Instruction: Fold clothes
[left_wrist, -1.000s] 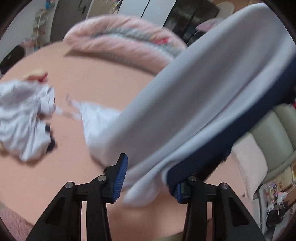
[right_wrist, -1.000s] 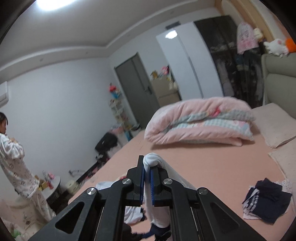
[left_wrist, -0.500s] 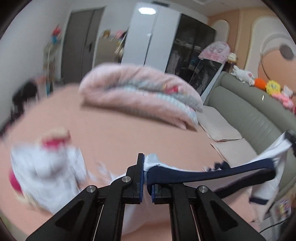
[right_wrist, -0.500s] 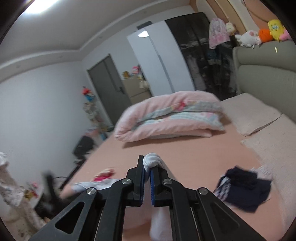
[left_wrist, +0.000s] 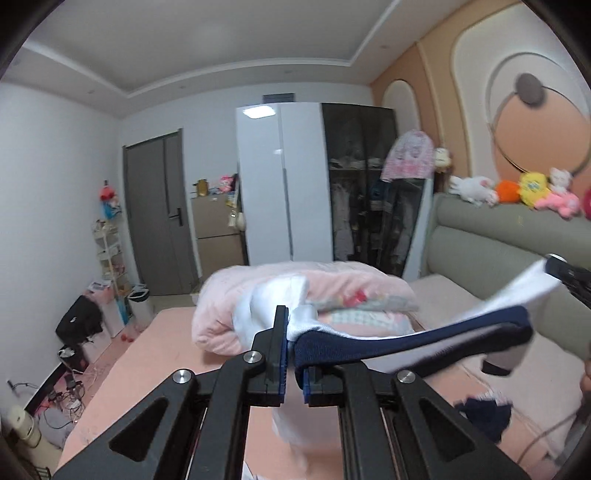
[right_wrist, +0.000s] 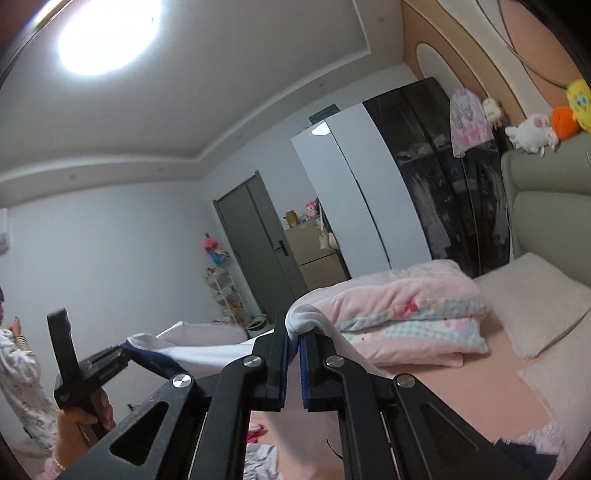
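left wrist view: left gripper (left_wrist: 293, 354) jaws, a second ago wide, now clamp the white navy-trimmed shirt (left_wrist: 424, 332); right gripper (right_wrist: 293, 360) grips its other end, lifted taut for folding.

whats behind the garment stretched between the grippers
Behind the white and navy garment lies a folded pink quilt on the bed; the garment covers its lower front edge.

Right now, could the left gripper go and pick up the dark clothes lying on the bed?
Probably not: the left gripper is shut on the white and navy garment, so its jaws are occupied, though the dark clothes lie uncovered.
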